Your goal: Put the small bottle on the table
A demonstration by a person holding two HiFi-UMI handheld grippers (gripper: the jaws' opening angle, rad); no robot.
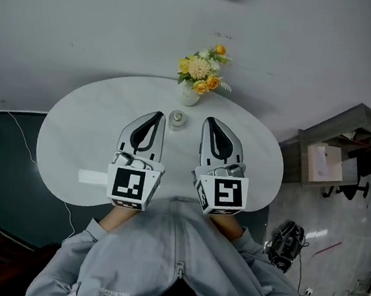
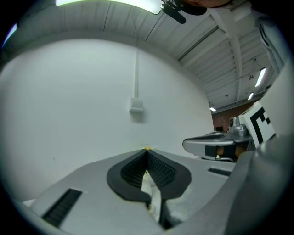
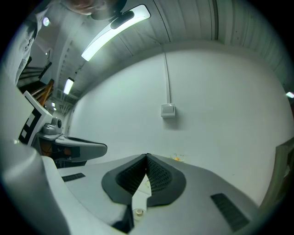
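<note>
Plainly, both tongs are closed with nothing in them: the left tongs (image 1: 158, 115) show their ribbed black pads (image 2: 158, 170) meeting at the tip, and the right tongs (image 1: 209, 121) do the same in their own view. They lie side by side over the white worktop (image 1: 72, 136), pointing away from the person, with a gap between them. The small bottle (image 1: 177, 118) stands on the worktop in that gap, just beyond and between the two tips, touching neither as far as the head view lets me judge. Straight behind it, near the far edge, stands a white vase (image 1: 190, 96) of yellow and cream flowers (image 1: 201, 67), close to the grey wall (image 1: 107, 18). A small box (image 2: 136, 105) is fixed to that wall with a conduit running up from it. Bare worktop spreads wide to the left of the left tongs and to the right of the right tongs. The marker cubes sit about over the near edge, against the person's grey zip jacket (image 1: 157, 262). Beyond the right edge stand a low cabinet (image 1: 335, 147) and a black bag (image 1: 286, 240) on the floor; a thin cable (image 1: 24, 136) trails at the left.
</note>
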